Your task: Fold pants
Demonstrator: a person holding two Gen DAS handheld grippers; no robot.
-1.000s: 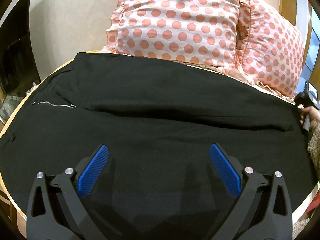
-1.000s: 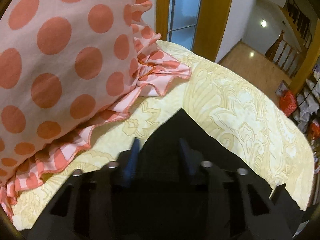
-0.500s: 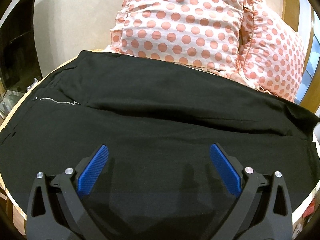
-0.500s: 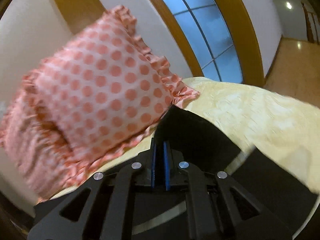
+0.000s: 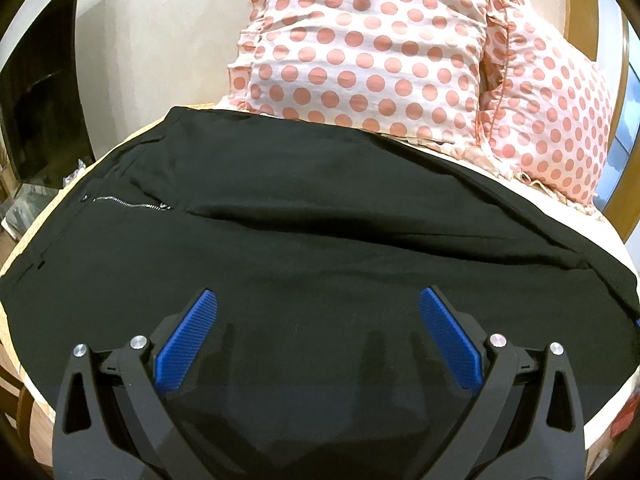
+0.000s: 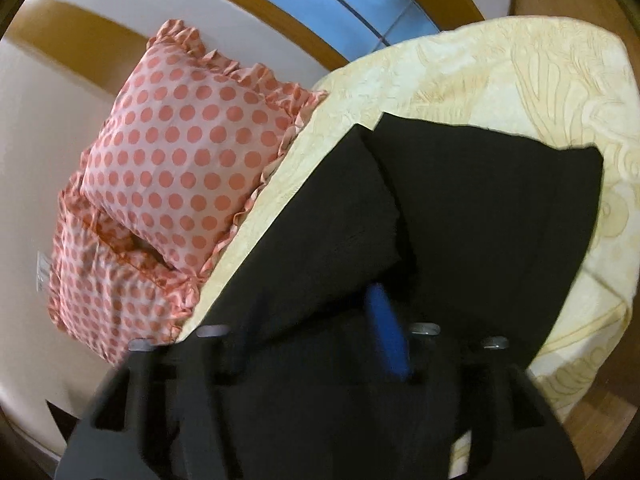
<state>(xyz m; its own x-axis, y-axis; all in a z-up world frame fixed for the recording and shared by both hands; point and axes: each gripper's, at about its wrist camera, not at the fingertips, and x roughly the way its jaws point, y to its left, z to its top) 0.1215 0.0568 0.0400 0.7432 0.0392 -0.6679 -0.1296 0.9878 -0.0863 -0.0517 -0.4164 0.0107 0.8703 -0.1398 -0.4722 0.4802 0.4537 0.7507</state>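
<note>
Across the bed (image 6: 500, 76), with its cream patterned cover, your black fabric pants (image 5: 320, 216) lay spread out flat, the waistband end toward the left of the left wrist view and the short silver zipper (image 5: 128, 203) showing there. Behind the pants stood two white pillows with pink polka dots and ruffled edges (image 5: 360, 48), leaning at the wall. Your left gripper (image 5: 318, 312) hung above the near edge of the cloth with its blue-padded jaws spread wide and nothing between them. Further right, in the right wrist view, the two leg ends (image 6: 480, 200) lay side by side on the cover. Your right gripper (image 6: 340, 316) was blurred; only one blue pad (image 6: 388, 332) showed, with black cloth bunched around it, so I cannot tell whether it was clamped.
</note>
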